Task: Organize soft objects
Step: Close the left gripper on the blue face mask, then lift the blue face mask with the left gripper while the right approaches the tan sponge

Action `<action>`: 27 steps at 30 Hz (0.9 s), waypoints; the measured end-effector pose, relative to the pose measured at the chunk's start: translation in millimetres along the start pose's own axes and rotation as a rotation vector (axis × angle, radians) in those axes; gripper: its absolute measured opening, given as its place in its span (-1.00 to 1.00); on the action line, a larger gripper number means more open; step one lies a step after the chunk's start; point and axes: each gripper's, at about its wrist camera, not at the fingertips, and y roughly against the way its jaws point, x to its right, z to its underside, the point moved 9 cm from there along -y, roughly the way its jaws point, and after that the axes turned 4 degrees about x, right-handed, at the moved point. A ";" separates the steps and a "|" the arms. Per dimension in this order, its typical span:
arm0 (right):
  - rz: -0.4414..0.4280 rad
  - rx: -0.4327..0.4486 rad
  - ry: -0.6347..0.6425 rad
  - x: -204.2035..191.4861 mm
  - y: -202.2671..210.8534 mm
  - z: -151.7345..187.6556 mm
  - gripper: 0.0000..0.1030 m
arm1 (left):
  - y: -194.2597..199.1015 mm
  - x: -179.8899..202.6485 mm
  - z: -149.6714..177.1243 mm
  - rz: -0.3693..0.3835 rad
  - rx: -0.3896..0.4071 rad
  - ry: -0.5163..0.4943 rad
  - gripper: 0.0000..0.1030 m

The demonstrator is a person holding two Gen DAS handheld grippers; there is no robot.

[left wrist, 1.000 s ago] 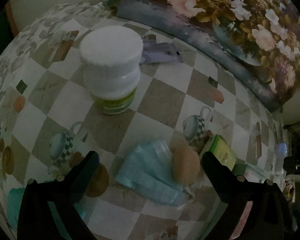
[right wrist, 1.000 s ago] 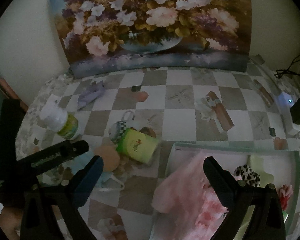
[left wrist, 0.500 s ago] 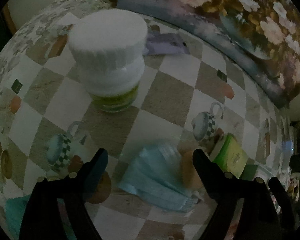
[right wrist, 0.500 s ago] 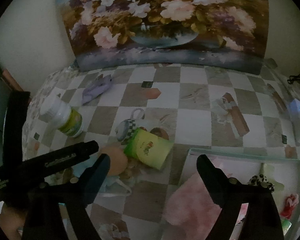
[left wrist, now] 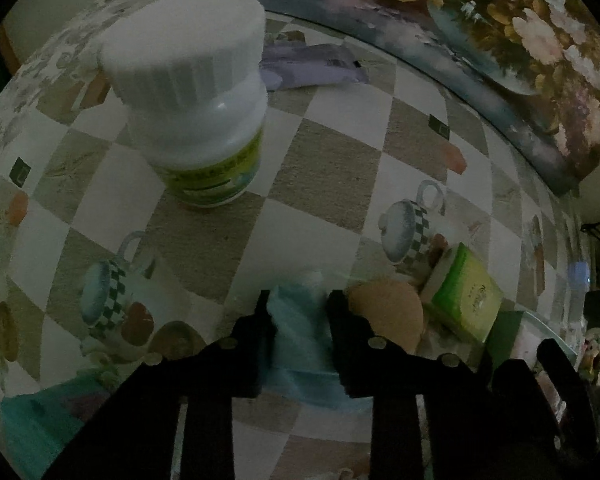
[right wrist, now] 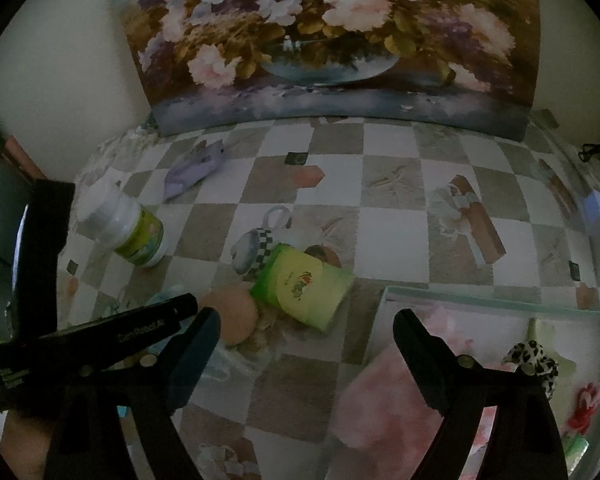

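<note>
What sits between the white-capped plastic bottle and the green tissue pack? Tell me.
Bare checkered tablecloth with a printed teapot, seen in the right wrist view between the white-capped plastic bottle and green tissue pack; no loose object.

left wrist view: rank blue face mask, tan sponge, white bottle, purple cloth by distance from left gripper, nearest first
1. blue face mask, pinched in the left gripper
2. tan sponge, just right of it
3. white bottle, ahead, left
4. purple cloth, behind the bottle

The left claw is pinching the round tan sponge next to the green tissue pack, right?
Not quite. The left claw is pinching the blue face mask, not the round tan sponge, which sits just beside it, next to the green tissue pack. The left wrist view shows this.
</note>
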 end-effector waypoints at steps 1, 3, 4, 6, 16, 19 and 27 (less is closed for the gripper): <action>-0.001 0.001 0.001 -0.8 -0.6 0.1 0.74 | 0.7 -0.6 0.0 0.004 -0.001 0.001 -0.51; -0.006 0.003 0.005 -3.1 -1.7 0.3 0.74 | 2.6 -2.8 -1.9 0.002 0.004 0.003 -0.55; -0.006 0.003 0.009 -4.4 -2.4 0.3 0.74 | 5.9 -4.3 -4.1 -0.002 0.013 0.004 -0.56; -0.007 0.003 0.017 -7.4 -4.0 0.3 0.73 | 11.4 -4.6 -8.3 0.001 0.030 0.003 -0.58; -0.015 0.014 0.014 -10.1 -4.7 -3.9 0.71 | 37.5 -19.0 -17.4 -0.032 0.088 0.007 -0.59; -0.012 0.011 0.019 -11.9 -6.5 -4.0 0.71 | 49.1 -24.8 -25.5 -0.059 0.124 0.007 -0.59; -0.020 -0.019 0.065 -30.7 -20.9 1.7 0.59 | 63.5 -41.0 -36.6 -0.133 0.187 0.028 -0.59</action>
